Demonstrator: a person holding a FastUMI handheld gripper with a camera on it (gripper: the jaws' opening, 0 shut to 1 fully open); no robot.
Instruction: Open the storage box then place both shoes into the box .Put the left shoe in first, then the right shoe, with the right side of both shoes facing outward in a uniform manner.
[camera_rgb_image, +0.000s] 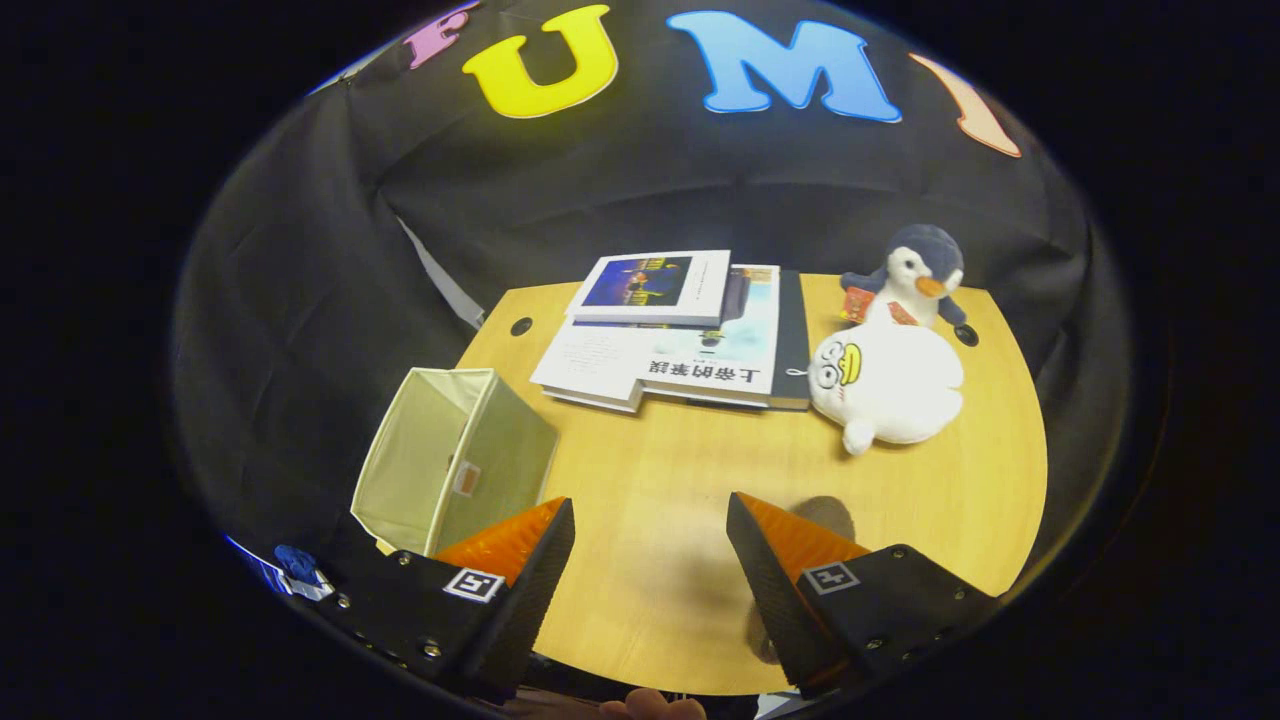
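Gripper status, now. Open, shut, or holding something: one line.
Gripper: open, fingers spread wide over bare table, holding nothing; the storage box stands just beside one finger.

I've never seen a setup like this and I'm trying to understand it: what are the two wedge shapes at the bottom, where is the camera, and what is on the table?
The wedges are the two fingers of a hand-held gripper that a person carries; there is no robot arm. The camera rides on that gripper and looks forward along the fingers, so the picture bends like a fisheye. The fingers stand apart and hold nothing. Below them is a wooden table. Beside one finger stands a pale fabric storage box, open at the top. Beyond the fingers lie stacked books, and next to them a white plush toy with a plush penguin behind it.
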